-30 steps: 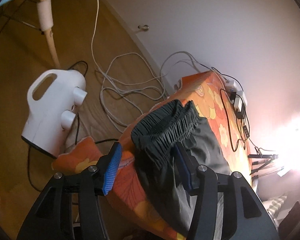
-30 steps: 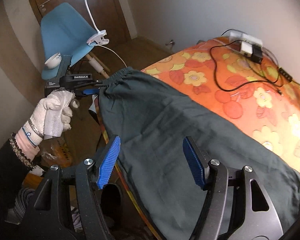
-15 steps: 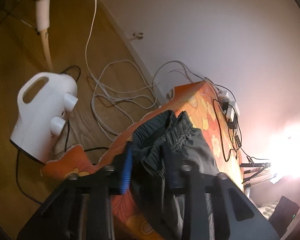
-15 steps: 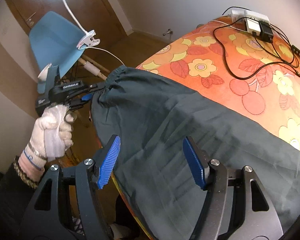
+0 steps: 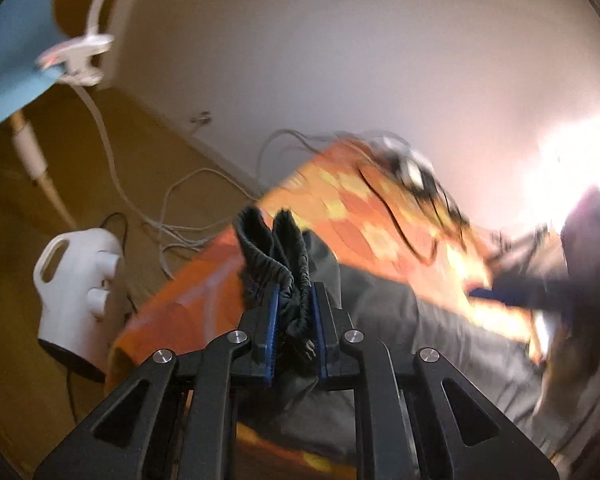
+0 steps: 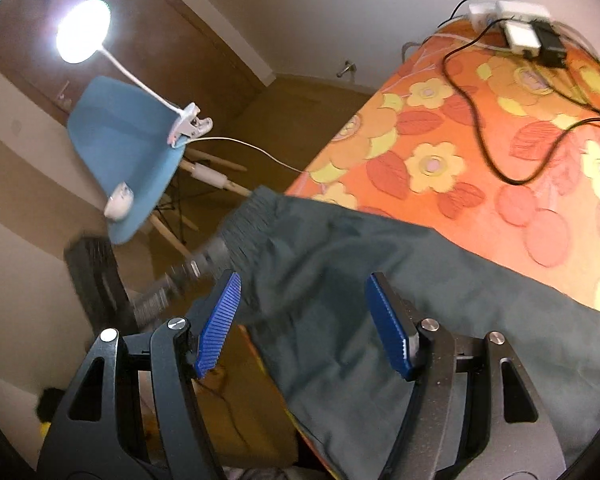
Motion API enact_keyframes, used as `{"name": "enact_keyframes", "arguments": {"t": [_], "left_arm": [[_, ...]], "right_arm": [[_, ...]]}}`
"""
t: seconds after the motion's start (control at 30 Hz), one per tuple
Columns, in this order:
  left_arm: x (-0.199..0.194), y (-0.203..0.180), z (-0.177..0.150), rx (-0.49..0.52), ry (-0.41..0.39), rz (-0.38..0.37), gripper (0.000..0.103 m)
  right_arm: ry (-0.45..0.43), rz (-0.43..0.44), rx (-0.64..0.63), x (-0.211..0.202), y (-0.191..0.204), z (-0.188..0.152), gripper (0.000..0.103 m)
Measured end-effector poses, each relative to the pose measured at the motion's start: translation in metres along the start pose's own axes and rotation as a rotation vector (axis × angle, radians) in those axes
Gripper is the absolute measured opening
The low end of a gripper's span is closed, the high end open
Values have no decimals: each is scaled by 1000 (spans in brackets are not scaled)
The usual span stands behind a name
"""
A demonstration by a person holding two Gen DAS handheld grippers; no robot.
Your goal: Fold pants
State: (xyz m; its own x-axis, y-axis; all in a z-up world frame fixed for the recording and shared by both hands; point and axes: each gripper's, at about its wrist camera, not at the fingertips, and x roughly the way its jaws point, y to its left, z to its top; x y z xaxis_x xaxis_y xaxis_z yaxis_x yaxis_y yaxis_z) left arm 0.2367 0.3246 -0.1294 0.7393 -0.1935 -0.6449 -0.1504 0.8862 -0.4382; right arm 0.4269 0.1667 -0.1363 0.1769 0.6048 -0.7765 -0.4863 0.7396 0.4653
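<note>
1. A second ago the left gripper (image 5: 294, 320) stood wide around the gathered elastic waistband (image 5: 276, 256) of the dark grey-green cloth pants (image 6: 380, 280); now its jaws are closing, blue pads pressing the bunched band, so the fold's first lift looks under way
2. The pants lie along the near edge of the orange flowered bed cover (image 6: 480, 160), waistband at its corner
3. The right gripper (image 6: 304, 320) hovers above the cloth, tilted down, jaws apart and empty
</note>
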Motion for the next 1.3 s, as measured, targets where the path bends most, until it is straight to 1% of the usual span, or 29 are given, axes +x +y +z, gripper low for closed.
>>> {"name": "enact_keyframes", "arguments": {"t": [0.03,0.1,0.27,0.33,0.43,0.53,0.73,0.8,0.83,0.87,0.93,1.0,1.1,1.23,1.3], "left_arm": [[1,-7,-5,31,11,1,13],[4,-12,-11,57,27,0,13],[2,-17,-13,88,18,2,13],[3,-20,-14,104,16,-2,13],[7,-27,-17,122,23,-13,13],[7,-35,-19,154,24,-18,13],[7,-41,-23,176,28,-26,13],[7,-44,-25,189,31,-23,13],[7,-46,-26,195,31,-23,13],[6,-47,-27,200,31,-23,13],[3,-50,-27,210,29,-22,13],[-4,-53,-26,217,15,-26,13],[-18,-59,-23,208,-7,-49,13],[-37,-82,-22,233,-35,-83,13],[-48,-95,-22,237,-43,-114,13]], "right_arm": [[12,3,4,6,2,4,68],[40,12,10,24,7,12,68],[138,26,17,78,23,23,68],[164,20,-2,94,34,24,68],[186,18,-25,107,47,26,68],[211,-6,-41,116,55,29,68],[271,-120,-55,130,55,29,68],[281,-133,-53,132,53,27,63],[290,-142,-49,133,52,26,52],[301,-151,-42,134,50,25,35],[310,-164,-24,135,45,24,19],[289,-145,2,126,40,24,17],[241,-110,16,105,36,24,16],[180,-76,15,66,36,19,15],[156,-64,23,46,33,16,15]]}}
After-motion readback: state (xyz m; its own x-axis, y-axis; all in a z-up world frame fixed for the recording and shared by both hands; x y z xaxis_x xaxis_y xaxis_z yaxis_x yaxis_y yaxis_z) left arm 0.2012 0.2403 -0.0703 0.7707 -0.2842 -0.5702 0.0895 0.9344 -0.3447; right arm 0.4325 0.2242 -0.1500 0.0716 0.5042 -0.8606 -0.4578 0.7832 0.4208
